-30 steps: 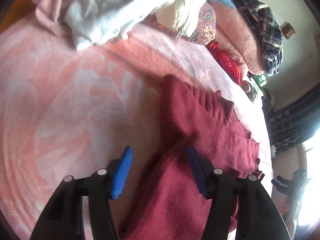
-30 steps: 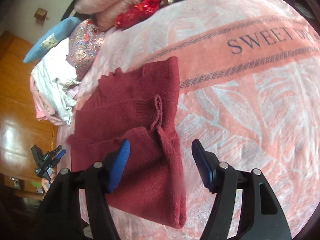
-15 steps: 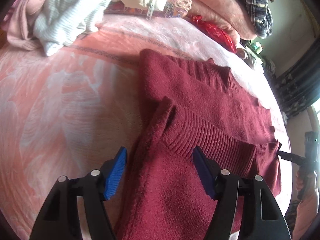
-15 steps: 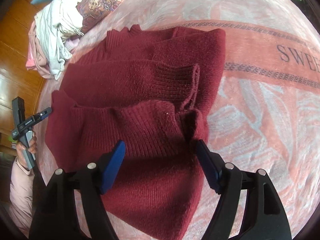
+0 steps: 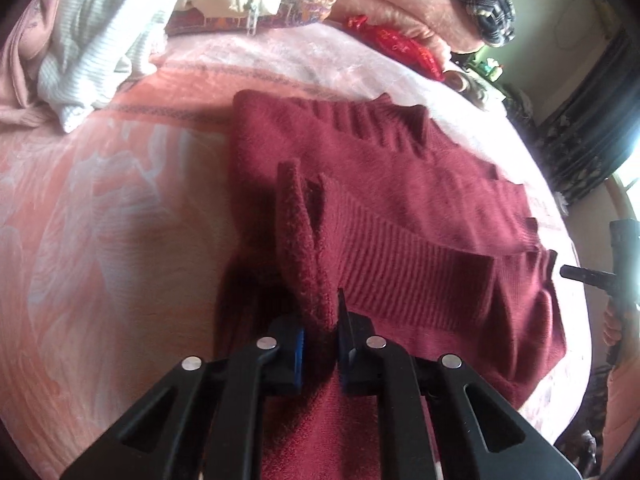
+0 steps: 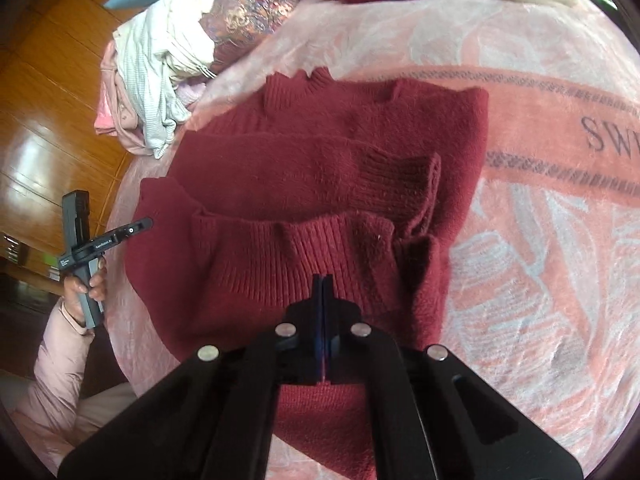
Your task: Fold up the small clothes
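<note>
Both jaws just closing: left gripper [image 5: 320, 340] pinches the near hem of the red sweater [image 5: 400, 208] on the bed [image 5: 100, 200]; right gripper [image 6: 322, 320] fully shut on same hem. Ready to fold away.

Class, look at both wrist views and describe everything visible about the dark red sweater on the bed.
The dark red sweater is a fuzzy knit with ribbed cuffs and hem. It lies partly folded on the pink blanket, a sleeve laid across its body. The left gripper, whose jaws have just been closing, pinches a raised fold at one edge. The right gripper, also just closed, is shut at the ribbed hem, a sliver of red between its pads.
</note>
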`<state>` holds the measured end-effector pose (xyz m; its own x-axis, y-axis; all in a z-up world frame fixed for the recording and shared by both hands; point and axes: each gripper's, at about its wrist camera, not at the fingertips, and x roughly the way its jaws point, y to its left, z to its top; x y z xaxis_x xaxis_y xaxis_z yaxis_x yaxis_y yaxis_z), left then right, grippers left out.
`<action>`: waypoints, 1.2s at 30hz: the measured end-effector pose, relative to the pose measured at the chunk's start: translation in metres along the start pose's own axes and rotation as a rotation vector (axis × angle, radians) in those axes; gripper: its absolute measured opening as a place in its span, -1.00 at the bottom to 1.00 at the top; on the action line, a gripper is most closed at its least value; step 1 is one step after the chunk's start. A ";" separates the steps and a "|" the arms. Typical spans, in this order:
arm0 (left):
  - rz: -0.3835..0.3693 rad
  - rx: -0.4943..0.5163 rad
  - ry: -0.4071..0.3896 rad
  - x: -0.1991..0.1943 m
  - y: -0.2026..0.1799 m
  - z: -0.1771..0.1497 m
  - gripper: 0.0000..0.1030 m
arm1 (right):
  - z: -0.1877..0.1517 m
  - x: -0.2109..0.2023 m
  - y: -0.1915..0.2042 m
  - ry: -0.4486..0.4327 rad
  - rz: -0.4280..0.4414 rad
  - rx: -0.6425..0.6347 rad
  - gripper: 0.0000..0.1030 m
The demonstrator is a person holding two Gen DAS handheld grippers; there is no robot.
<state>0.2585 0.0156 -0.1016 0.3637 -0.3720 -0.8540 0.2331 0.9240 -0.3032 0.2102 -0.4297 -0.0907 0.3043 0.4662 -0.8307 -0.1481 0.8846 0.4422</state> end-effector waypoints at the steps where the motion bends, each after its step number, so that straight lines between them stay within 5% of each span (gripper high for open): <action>1: 0.009 0.004 0.000 0.001 -0.001 0.000 -0.76 | 0.002 0.000 0.000 -0.006 -0.047 -0.012 -0.90; 4: 0.033 0.005 0.016 0.008 -0.001 -0.002 -0.75 | 0.002 0.003 -0.010 -0.006 -0.069 0.028 -0.02; 6: 0.049 0.002 0.030 0.013 0.000 -0.002 -0.72 | 0.003 0.008 -0.016 0.008 -0.085 0.040 0.00; 10: 0.068 -0.030 0.026 0.018 0.007 0.000 -0.16 | 0.004 0.016 -0.029 0.009 -0.099 0.081 -0.03; 13: 0.061 -0.038 0.030 0.023 0.006 0.000 -0.13 | 0.006 0.016 -0.036 0.005 -0.121 0.098 -0.02; 19: 0.083 0.004 0.037 0.030 -0.005 -0.001 0.11 | 0.006 0.002 -0.040 -0.034 -0.130 0.097 0.42; 24: 0.086 -0.002 0.040 0.033 -0.008 -0.001 0.21 | 0.004 0.024 -0.038 0.022 -0.106 0.089 0.41; 27: 0.095 0.007 0.040 0.035 -0.010 -0.002 0.19 | 0.005 0.039 -0.025 0.058 -0.124 0.040 0.12; 31: 0.103 0.036 0.031 0.034 -0.013 -0.005 -0.48 | 0.005 0.046 -0.014 0.074 -0.201 -0.019 -0.74; 36: 0.076 0.018 0.007 0.021 -0.011 -0.008 -0.79 | -0.004 0.019 -0.006 0.031 -0.129 -0.045 -0.79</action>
<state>0.2563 -0.0015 -0.1195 0.3743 -0.3005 -0.8772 0.2215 0.9476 -0.2301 0.2129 -0.4259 -0.1102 0.2946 0.3482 -0.8899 -0.1520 0.9365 0.3161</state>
